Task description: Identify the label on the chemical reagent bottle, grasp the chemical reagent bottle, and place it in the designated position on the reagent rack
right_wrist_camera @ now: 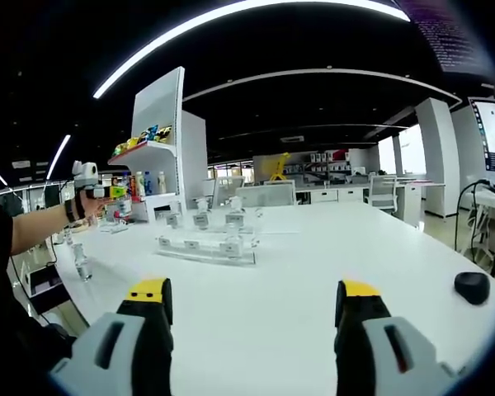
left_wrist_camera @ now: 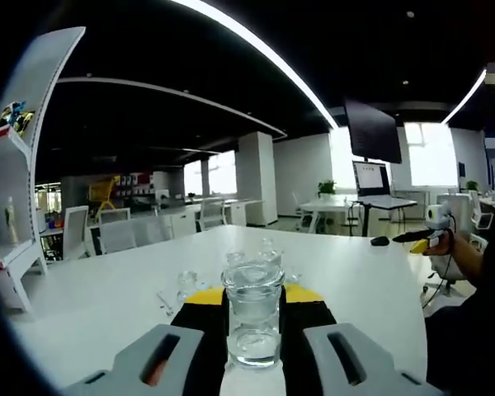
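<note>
At the bottom centre of the left gripper view, the left gripper (left_wrist_camera: 253, 346) is clamped on a clear glass bottle (left_wrist_camera: 252, 312), held upright between its jaws above the white table (left_wrist_camera: 363, 272). In the right gripper view, the right gripper (right_wrist_camera: 254, 326) hangs wide open and empty at the bottom. Farther off, left of centre, the clear rack (right_wrist_camera: 208, 244) stands on the table. To place well, I'd keep the bottle upright, bring it over the rack's matching label, and lower it slowly.

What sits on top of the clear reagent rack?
On the reagent rack stand a few small bottles behind label tags. Their contents and labels are too small to tell.
</note>
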